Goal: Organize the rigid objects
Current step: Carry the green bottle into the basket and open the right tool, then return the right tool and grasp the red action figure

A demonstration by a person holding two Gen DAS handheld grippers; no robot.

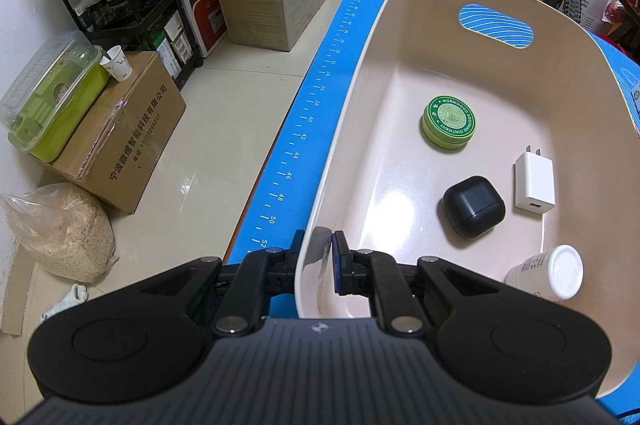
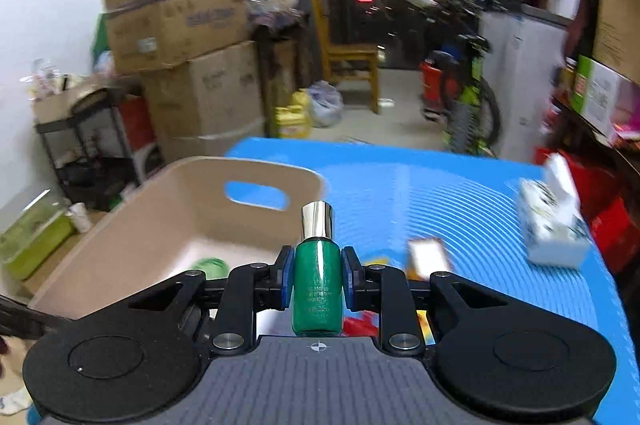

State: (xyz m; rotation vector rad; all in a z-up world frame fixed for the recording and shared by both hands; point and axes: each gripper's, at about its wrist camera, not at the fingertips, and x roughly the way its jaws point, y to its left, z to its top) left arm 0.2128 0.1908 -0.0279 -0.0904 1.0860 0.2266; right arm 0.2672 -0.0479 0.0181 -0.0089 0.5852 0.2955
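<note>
The right tool (image 2: 316, 279) is clamped on a green bottle (image 2: 318, 289), its blue pads pressing the bottle's two sides about midway up the body, with the silver cap (image 2: 317, 221) standing clear above them. The bottle is held upright above the blue tabletop (image 2: 460, 209), just to the right of the beige bin (image 2: 172, 221). It looks like a small glass cosmetic bottle: stiff, light, glossy and probably slippery, and likely to crack if dropped, so the wide body is the sensible place to hold it rather than the narrow cap. Its body is a shimmering dark green with fine print; the cap is mirror-bright. The left tool (image 1: 316, 257) is closed on the bin's near rim, one finger outside the wall and one inside. Inside the bin lie a green tin (image 1: 448, 123), a black case (image 1: 474, 207), a white charger (image 1: 534, 185) and a white jar (image 1: 548, 273).
</note>
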